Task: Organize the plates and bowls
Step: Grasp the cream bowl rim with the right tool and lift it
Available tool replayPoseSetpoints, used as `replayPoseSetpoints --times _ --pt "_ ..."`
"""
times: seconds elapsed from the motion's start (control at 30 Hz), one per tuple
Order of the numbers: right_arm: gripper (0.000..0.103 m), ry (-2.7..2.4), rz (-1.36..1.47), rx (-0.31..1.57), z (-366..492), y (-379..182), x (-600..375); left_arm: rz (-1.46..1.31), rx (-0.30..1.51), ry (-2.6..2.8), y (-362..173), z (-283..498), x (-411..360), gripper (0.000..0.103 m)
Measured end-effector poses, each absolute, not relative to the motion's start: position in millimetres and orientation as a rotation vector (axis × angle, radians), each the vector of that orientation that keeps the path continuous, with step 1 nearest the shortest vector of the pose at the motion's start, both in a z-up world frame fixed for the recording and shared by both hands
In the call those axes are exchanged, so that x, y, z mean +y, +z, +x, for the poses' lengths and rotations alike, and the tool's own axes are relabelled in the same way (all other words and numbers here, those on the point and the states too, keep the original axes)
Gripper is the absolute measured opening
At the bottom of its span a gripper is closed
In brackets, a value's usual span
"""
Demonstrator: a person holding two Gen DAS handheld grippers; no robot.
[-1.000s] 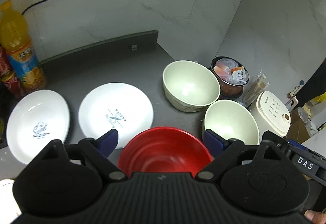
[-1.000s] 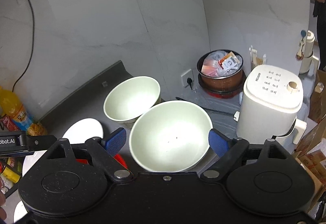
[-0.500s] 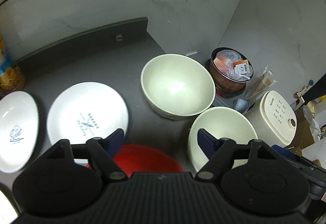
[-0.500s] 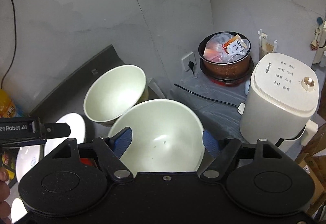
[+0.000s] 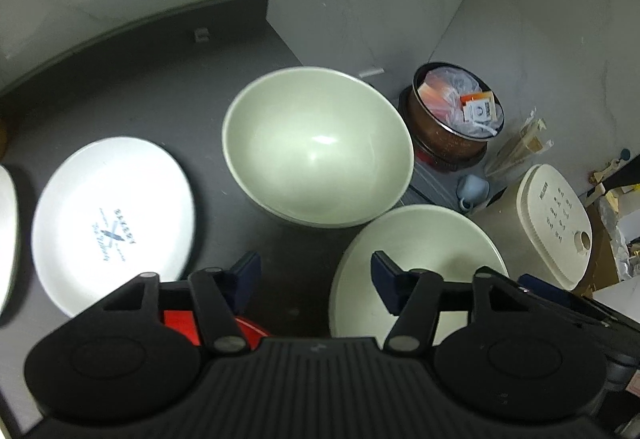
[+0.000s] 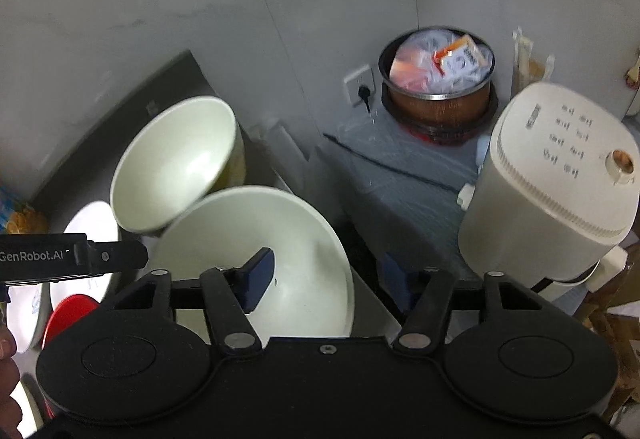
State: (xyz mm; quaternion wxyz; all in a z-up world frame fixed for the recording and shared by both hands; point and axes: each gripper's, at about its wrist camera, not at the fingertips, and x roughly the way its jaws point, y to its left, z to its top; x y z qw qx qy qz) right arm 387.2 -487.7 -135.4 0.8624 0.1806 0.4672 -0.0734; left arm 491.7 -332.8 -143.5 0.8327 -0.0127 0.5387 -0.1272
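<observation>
The near bowl sits at the right end of the dark desk, close to its edge, with the far bowl just behind it — their rims look to be touching or nearly so. The right claw is spread wide and straddles the near bowl's right rim: 1 blue pad hangs inside the bowl, the other is outside and below the rim. It grips nothing yet. The left claw is also wide open and empty, hovering over bare desk between the red bowl and the near bowl.

Further left lie 2 white plates; the printed plate is whole in view, the second plate only a sliver.

Risks, as I judge them: a pinch on a smooth, sloping wall may slip, and a one-sided lift would tilt the bowl. Any nudge sideways could knock it against the far bowl or push it off the desk edge, toward the white cooker and the pot of packets below.
</observation>
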Motion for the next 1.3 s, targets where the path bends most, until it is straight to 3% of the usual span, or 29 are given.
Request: replayPoseSetpoints --times 0.17,0.33,0.43,0.63,1.3 --pt "0.045 -0.147 0.387 1.039 391.6 -148.5 -490.6 0.006 1.182 -0.290 -157.0 496.6 -345.5 0.040" --pt "0.035 -0.137 0.375 1.093 391.9 -157.2 -489.8 0.010 1.251 -0.296 -173.1 502.8 -353.5 0.030" --pt "0.013 -0.115 0.395 1.135 390.8 -162.1 -490.7 0.017 1.281 -0.314 -178.6 505.0 -357.9 0.018" --pt "0.011 -0.099 0.383 1.113 388.2 -150.3 -489.7 0.001 1.296 -0.306 -177.4 506.2 -355.8 0.013" --pt "0.012 -0.006 0.264 0.929 382.1 -75.3 -416.6 -0.161 1.119 -0.288 -105.4 473.2 -266.7 0.014"
